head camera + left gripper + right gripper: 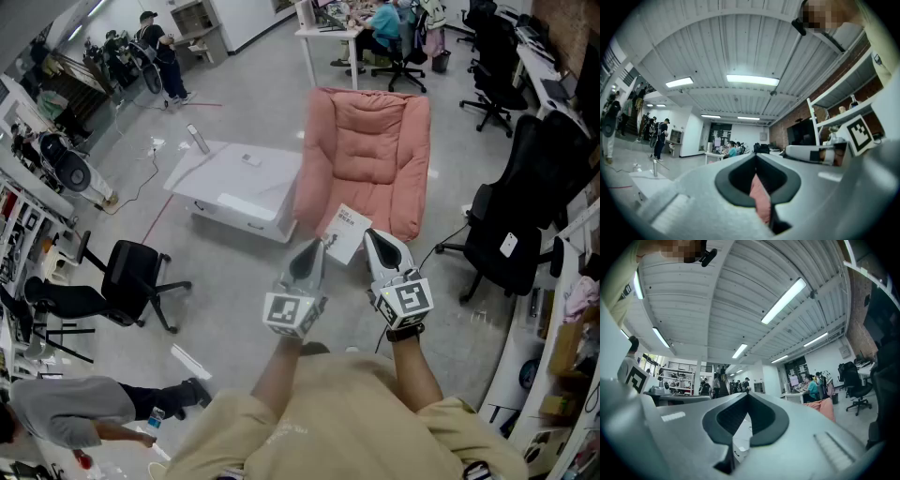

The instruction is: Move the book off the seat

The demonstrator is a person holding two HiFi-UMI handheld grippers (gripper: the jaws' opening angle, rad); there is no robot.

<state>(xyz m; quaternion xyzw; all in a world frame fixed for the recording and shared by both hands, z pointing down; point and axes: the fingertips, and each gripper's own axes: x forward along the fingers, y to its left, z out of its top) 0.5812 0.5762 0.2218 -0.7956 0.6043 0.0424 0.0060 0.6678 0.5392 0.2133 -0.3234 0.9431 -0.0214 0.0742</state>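
A white book lies on the front edge of the pink cushioned seat. Both grippers are held level in front of the seat, just short of the book. My left gripper is shut and empty, its tip near the book's left corner. My right gripper is shut and empty too, at the book's right edge. In the left gripper view the jaws meet and a strip of the pink seat shows through the gap below them. The right gripper view shows closed jaws with the pink seat off to the right.
A low white table stands left of the seat. A black office chair is close on the right and another at the left. A person crouches at the lower left. Desks with seated people fill the far end.
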